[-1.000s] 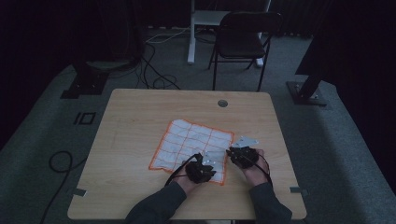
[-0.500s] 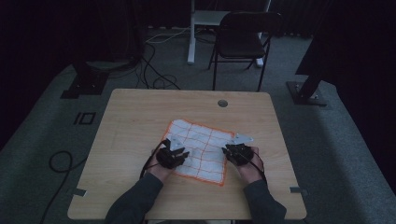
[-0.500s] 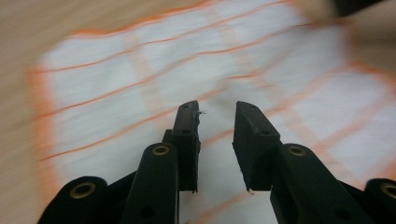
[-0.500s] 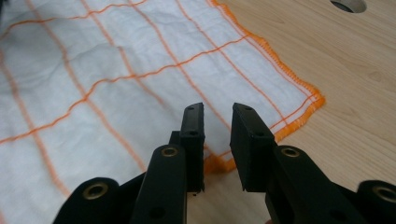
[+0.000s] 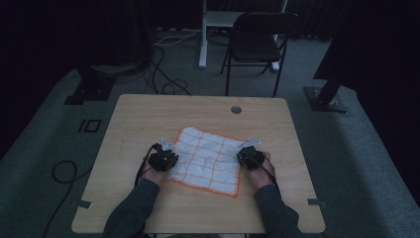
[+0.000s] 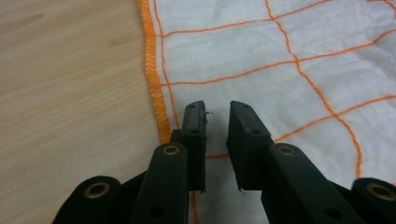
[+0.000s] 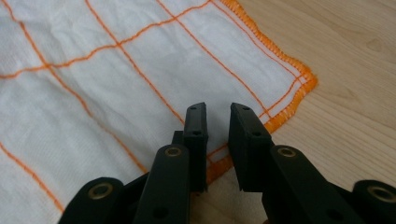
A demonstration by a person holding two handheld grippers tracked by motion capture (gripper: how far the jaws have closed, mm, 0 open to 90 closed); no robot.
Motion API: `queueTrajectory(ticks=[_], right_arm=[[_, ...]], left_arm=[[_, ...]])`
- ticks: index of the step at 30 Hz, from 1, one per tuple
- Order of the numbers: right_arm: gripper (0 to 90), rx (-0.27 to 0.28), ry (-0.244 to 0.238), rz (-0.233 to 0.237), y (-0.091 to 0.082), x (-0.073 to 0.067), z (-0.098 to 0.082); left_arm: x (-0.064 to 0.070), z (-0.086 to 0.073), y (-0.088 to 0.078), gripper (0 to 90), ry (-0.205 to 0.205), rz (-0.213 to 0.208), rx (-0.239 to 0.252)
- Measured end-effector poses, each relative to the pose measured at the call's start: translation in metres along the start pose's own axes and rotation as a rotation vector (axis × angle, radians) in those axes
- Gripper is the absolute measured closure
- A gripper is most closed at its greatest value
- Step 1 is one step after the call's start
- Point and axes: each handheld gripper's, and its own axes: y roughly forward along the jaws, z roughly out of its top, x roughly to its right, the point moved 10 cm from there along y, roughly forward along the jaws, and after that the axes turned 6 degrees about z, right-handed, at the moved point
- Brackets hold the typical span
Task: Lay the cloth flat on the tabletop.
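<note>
Flanking cloth (image 5: 207, 159) flat mid-desk (image 5: 148, 114): left gripper (image 6: 216, 112) over cloth's left hem, jaws just closing, narrow gap, empty; right gripper (image 7: 217, 114) at cloth's right corner, slightly parted, empty. Both equally near.

The cloth (image 5: 205, 159) lies flat on the counter (image 5: 133, 119), nearer its front edge. The left gripper (image 5: 163, 157) sits at the cloth's left edge, the right gripper (image 5: 248, 154) at its right edge (near a corner). A chair (image 5: 257, 44) stands behind the counter.
</note>
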Motion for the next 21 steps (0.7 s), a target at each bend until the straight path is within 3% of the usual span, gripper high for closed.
queueTrajectory(ticks=[8,13,16,21], right_arm=[[77.0,0.007,-0.017,-0.017,0.008,0.011,0.008],[77.5,0.001,-0.045,-0.031,0.015,0.017,0.016],[77.7,-0.003,-0.054,-0.037,0.019,0.021,0.021],[77.9,-0.011,-0.066,-0.041,0.023,0.025,0.025]], left_arm=[[0.014,-0.017,-0.016,78.5,-0.022,-0.021,-0.006],[0.020,-0.017,-0.021,77.8,-0.004,-0.028,0.001],[0.011,-0.004,-0.020,74.5,-0.027,-0.001,0.033],[-0.017,0.023,-0.010,68.2,-0.056,0.055,0.074]])
